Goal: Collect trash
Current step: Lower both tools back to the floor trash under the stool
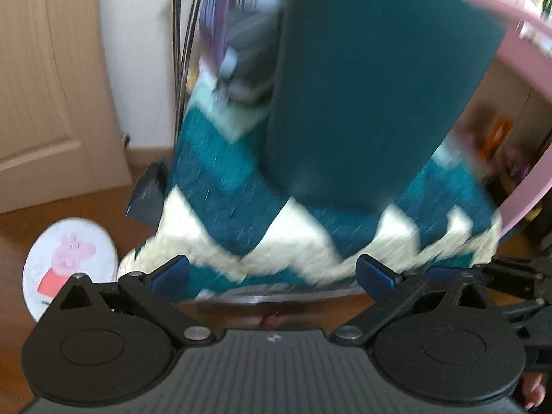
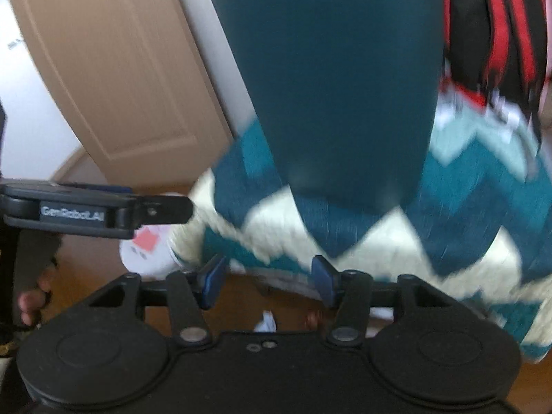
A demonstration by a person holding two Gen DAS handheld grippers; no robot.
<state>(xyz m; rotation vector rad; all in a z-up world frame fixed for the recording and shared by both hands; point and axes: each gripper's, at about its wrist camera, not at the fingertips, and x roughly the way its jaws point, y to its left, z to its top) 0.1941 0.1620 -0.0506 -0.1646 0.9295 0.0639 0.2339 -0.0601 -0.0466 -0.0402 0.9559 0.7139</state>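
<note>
A small white scrap and a reddish-brown bit lie on the wooden floor, just below my right gripper. That gripper is open with nothing between its blue pads. In the left wrist view a blurred red bit lies on the floor under my left gripper, which stands wide open and holds nothing. Both grippers point down at the edge of a teal and white zigzag blanket. The left gripper's arm shows at the left of the right wrist view.
A tall dark teal shape rises from the blanket. A round white disc with a pink pig picture lies on the floor at the left. A beige door stands behind it. A pink hoop is at the right, and a red and black bag sits at the back.
</note>
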